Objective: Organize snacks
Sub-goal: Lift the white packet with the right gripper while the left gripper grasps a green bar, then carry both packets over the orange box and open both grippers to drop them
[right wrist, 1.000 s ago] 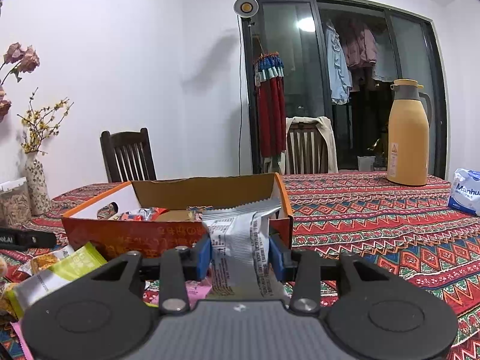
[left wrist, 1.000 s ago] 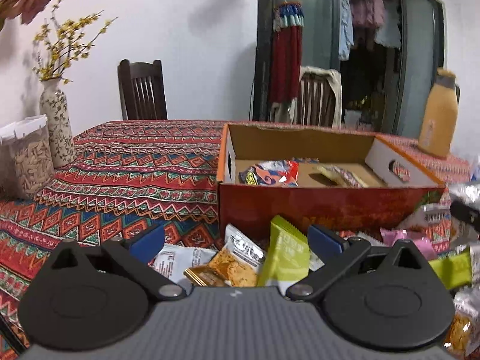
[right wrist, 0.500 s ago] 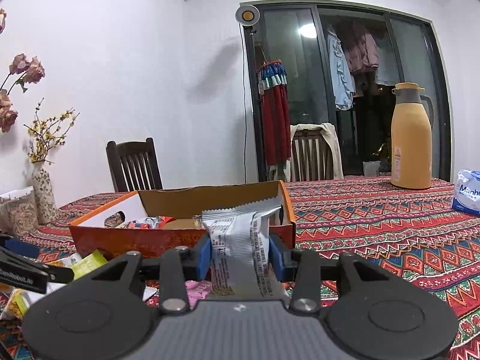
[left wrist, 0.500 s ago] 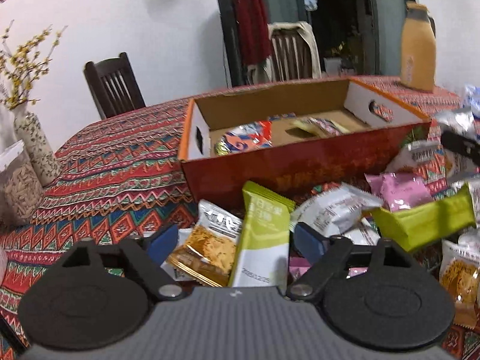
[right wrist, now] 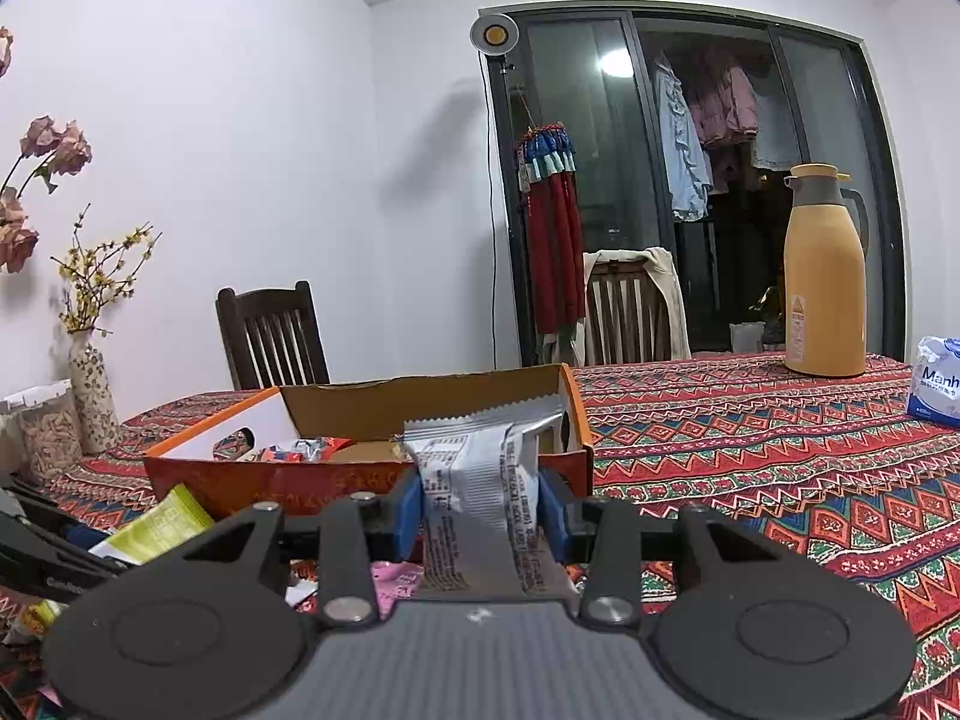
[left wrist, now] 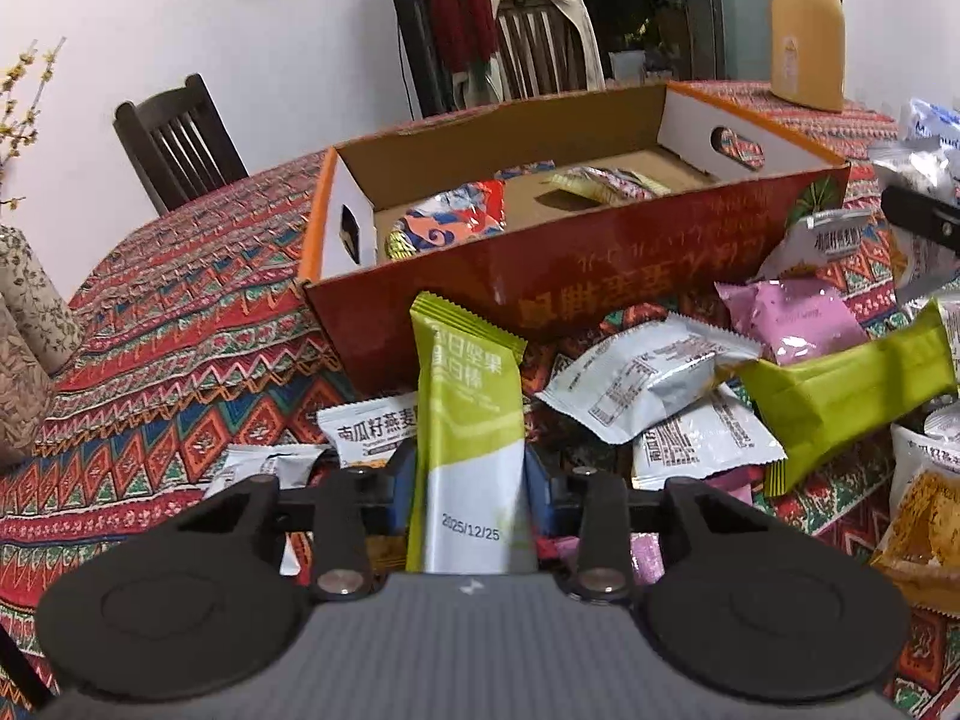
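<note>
My left gripper (left wrist: 469, 480) is shut on a green and white snack bar (left wrist: 465, 420), held in front of the open orange cardboard box (left wrist: 600, 258). The box holds a few snack packets (left wrist: 447, 222). A pile of loose packets, silver (left wrist: 642, 372), pink (left wrist: 792, 318) and green (left wrist: 840, 384), lies on the cloth right of the bar. My right gripper (right wrist: 480, 510) is shut on a silver snack packet (right wrist: 480, 474), held level before the box's near right corner (right wrist: 576, 456).
A patterned tablecloth (right wrist: 780, 468) covers the table. A yellow thermos jug (right wrist: 825, 282) and a tissue pack (right wrist: 936, 384) stand at the right. A vase (right wrist: 93, 396) and a jar (right wrist: 45, 438) stand at the left. Two chairs (right wrist: 273, 336) are behind the table.
My left gripper has dropped toward the pile, tilted down and closed on the green snack bar; it was open before. My right gripper keeps holding the silver packet and has risen slightly.
</note>
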A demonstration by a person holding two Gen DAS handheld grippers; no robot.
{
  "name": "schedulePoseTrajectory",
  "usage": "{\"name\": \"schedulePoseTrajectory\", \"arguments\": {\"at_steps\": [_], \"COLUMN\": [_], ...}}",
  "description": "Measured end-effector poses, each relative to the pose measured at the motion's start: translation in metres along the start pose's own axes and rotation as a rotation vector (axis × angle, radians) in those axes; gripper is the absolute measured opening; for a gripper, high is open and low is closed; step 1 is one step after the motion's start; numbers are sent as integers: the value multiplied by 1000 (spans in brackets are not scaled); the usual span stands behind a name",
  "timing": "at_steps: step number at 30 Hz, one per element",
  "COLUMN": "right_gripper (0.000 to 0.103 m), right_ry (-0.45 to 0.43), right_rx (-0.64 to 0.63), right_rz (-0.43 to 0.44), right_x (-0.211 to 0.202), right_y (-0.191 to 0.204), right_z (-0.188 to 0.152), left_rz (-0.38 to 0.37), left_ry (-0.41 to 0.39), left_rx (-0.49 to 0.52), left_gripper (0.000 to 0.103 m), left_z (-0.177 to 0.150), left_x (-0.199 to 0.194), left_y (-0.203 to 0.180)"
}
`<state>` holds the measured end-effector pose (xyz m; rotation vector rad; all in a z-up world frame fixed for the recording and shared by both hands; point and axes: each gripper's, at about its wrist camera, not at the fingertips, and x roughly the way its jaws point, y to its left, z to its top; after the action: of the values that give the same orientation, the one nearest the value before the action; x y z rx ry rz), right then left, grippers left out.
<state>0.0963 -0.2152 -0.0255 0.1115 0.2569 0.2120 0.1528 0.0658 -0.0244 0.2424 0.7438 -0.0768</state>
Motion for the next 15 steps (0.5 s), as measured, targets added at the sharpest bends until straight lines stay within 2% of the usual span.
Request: {"name": "schedulePoseTrajectory", "arguments": {"at_steps": [8, 15], "right_gripper": [40, 40], "right_ry": [5, -7], "right_rx": [-4, -24], "right_rz": [-6, -28], "right_x": [1, -5], "right_y": [0, 4], "right_z": [0, 16], "left_rz": [-23, -50], "left_ry": [-109, -229], "left_rx": [-63, -154], "left_gripper": [38, 38], "left_z": [7, 36], "left_x": [-34, -55], "left_y": [9, 25]}}
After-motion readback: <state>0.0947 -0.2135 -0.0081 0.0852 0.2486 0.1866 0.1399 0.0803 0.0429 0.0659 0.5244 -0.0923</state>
